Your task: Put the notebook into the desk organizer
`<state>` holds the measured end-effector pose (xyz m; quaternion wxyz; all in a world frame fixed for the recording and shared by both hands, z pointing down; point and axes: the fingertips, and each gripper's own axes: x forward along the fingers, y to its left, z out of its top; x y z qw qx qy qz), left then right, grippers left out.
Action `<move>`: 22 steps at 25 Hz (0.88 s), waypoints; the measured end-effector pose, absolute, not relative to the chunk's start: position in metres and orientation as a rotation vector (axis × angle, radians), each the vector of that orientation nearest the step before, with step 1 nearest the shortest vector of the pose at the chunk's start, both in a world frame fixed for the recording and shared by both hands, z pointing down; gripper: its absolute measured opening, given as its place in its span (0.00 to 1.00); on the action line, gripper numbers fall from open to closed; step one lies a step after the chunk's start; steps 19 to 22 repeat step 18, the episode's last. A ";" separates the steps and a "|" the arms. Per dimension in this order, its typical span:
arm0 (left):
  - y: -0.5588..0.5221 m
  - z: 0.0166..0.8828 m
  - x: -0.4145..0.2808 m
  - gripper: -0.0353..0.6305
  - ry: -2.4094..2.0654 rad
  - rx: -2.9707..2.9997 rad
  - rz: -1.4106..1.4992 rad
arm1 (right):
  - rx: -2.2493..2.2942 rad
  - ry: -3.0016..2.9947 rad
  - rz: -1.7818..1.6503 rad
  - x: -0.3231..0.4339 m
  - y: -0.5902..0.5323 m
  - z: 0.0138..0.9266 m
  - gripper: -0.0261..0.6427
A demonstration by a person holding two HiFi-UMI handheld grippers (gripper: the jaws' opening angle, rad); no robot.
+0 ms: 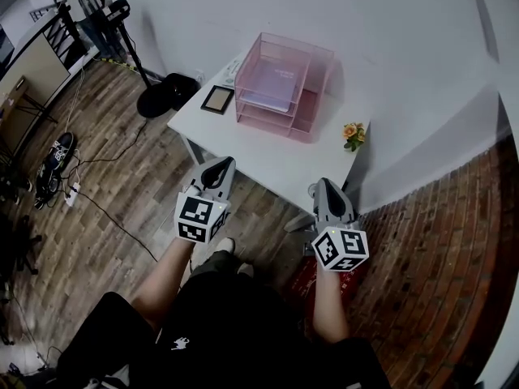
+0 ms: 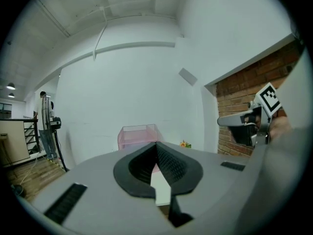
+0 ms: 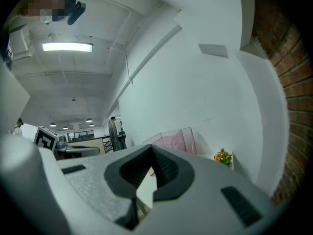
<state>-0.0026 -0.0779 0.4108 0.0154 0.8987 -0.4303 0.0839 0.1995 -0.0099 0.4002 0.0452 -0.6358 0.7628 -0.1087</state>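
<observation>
Left tongs (image 1: 220,164) and right tongs (image 1: 323,185) clenched, empty, held short of the tabletop (image 1: 268,160). Notebook (image 1: 217,99) lies flat just beside the organizer (image 1: 280,120), outside it. Risk: the flat cover offers little edge, so the tongs may skid across it.

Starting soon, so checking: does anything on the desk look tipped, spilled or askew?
Nothing stands out. The pink organizer stands upright on the white table, the dark notebook lies flat beside it, and the small flowers sit near the table's edge.

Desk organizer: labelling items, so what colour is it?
The desk organizer is translucent pink, clearest in the head view.
</observation>
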 end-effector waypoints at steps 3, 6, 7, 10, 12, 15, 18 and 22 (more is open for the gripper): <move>-0.075 0.409 -0.001 0.06 -1.335 2.803 0.254 | -1.936 2.332 -0.324 0.199 -0.006 0.400 0.04; -0.073 0.409 0.001 0.06 -1.332 2.805 0.256 | -1.933 2.338 -0.323 0.198 -0.005 0.399 0.04; -0.072 0.409 0.002 0.06 -1.331 2.806 0.258 | -1.932 2.340 -0.321 0.199 -0.005 0.398 0.04; -0.071 0.406 0.003 0.06 -1.333 2.812 0.256 | -1.933 2.345 -0.302 0.198 -0.005 0.395 0.04; -0.071 0.405 0.003 0.06 -1.337 2.819 0.256 | -1.933 2.352 -0.292 0.197 -0.004 0.394 0.04; -0.070 0.406 0.004 0.06 -1.333 2.822 0.261 | -1.933 2.354 -0.291 0.197 -0.003 0.394 0.04; -0.068 0.406 0.004 0.06 -1.323 2.827 0.263 | -1.935 2.359 -0.284 0.195 -0.002 0.393 0.04; -0.068 0.406 0.004 0.06 -1.323 2.827 0.263 | -1.935 2.359 -0.284 0.195 -0.002 0.393 0.04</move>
